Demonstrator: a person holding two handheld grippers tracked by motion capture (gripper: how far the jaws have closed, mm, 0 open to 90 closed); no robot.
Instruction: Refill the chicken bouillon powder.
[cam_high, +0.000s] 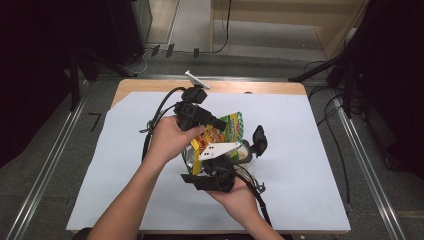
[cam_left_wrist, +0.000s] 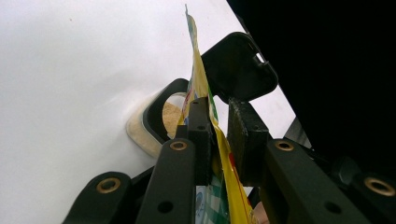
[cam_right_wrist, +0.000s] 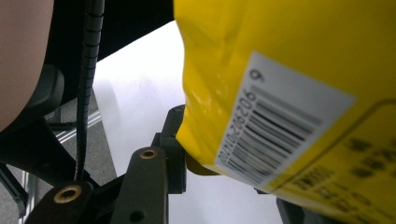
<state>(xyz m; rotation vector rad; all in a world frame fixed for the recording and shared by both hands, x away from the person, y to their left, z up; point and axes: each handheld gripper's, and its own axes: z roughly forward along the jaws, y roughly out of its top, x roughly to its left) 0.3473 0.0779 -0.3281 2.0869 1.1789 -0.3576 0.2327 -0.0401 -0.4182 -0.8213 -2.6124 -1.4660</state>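
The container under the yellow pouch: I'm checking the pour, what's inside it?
Beige powder or grains lie inside the container, seen through its black-rimmed opening. The yellow pouch covers the right side, so the fill level stays hidden.

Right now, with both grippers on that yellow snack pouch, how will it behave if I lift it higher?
Probably floppy: the yellow snack pouch is thin film, creased where the left gripper pinches its edge. Likely slippery, since its glossy face shines by the right gripper. It looks light and may sag.
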